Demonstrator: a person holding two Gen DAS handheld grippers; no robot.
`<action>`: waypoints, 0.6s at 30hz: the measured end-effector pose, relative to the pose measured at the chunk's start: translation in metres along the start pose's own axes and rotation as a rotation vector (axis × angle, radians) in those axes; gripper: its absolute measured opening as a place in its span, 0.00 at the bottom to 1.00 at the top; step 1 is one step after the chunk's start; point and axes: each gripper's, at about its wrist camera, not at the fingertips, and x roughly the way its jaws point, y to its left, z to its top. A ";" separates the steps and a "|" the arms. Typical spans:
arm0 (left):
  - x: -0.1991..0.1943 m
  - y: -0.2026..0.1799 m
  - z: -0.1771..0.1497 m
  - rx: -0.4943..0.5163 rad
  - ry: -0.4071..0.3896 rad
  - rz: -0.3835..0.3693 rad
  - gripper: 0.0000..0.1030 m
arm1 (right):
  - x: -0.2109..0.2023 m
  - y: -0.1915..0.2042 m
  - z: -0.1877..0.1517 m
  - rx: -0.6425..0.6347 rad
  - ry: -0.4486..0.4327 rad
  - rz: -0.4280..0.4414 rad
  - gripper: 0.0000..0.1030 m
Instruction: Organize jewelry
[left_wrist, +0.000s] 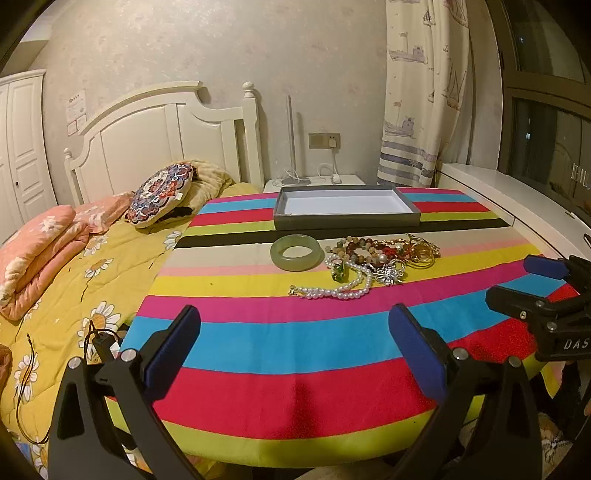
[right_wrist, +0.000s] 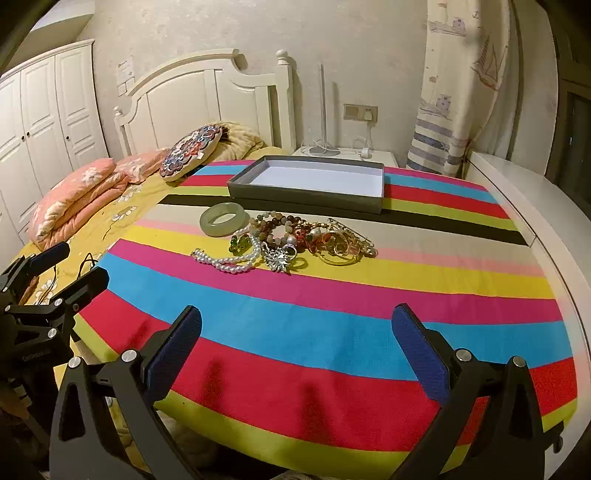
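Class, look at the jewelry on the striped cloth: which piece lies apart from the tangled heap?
The pale green jade bangle, alone left of the heap, in front of the grey box.

A table covered by a striped cloth (left_wrist: 295, 350) fills the centre and lower frame. At upper centre an open grey box (left_wrist: 346, 218) rests on it; just below lie a green bangle (left_wrist: 297, 252), a pearl necklace (left_wrist: 340, 290) and a tangled heap of beads and gold pieces (left_wrist: 399, 253).

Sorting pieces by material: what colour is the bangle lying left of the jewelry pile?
Pale, milky green, like jade. The bangle shows best in the left wrist view.
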 end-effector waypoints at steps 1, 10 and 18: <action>-0.001 0.000 0.000 0.000 -0.002 0.001 0.98 | 0.000 0.000 0.000 -0.001 0.000 0.001 0.96; -0.001 -0.002 0.000 0.007 -0.001 -0.001 0.98 | 0.001 0.004 -0.003 0.007 -0.003 -0.002 0.96; 0.000 -0.002 0.000 0.007 -0.002 -0.001 0.98 | 0.001 0.004 -0.003 0.007 -0.003 -0.001 0.96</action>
